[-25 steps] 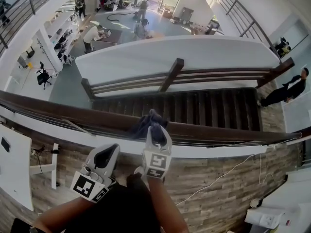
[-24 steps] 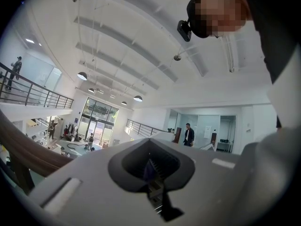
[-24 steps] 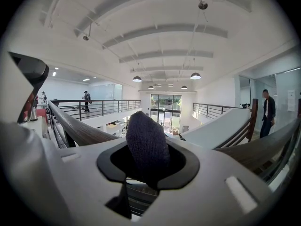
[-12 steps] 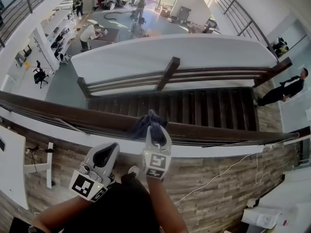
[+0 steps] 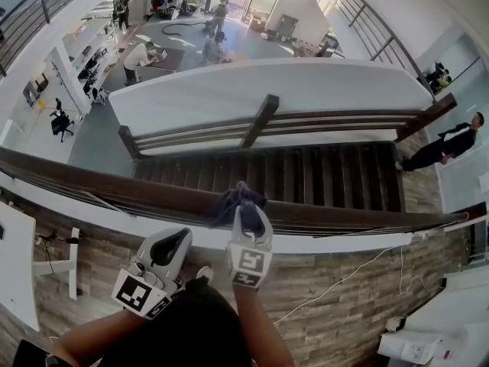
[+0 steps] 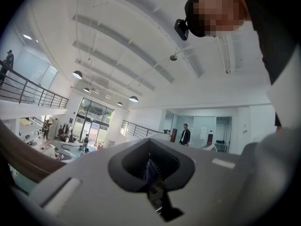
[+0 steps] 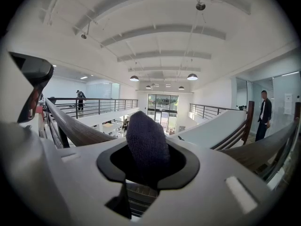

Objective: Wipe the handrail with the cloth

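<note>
Resting on top of a dark wooden handrail (image 5: 114,182), a dark blue knitted cloth (image 5: 233,201) is bunched up near the middle of the rail's length. The right gripper (image 5: 244,207) is clamped on the cloth, and its own view shows the cloth (image 7: 147,142) filling the gap between its jaws and bulging up above them. The gripper reaches forward from the person's body, with its square-marked cube facing up.

The left gripper (image 5: 170,245) is held back just beside it, on the near side of the rail and not touching it. Its jaws (image 6: 153,173) are pressed together with nothing between them, and they point up toward a white ceiling.

Beyond the rail, a dark wooden staircase (image 5: 306,174) drops away, bordered by a second wooden railing (image 5: 263,121) and a white wall. Farther off lies a lower floor (image 5: 99,136) where several people stand or sit among desks. A person in dark clothes (image 5: 447,147) stands at the far right by the stairs. On the near side, a wood-plank floor (image 5: 344,304) carries a thin white cable (image 5: 359,270), and a white desk (image 5: 15,258) sits at the left edge
</note>
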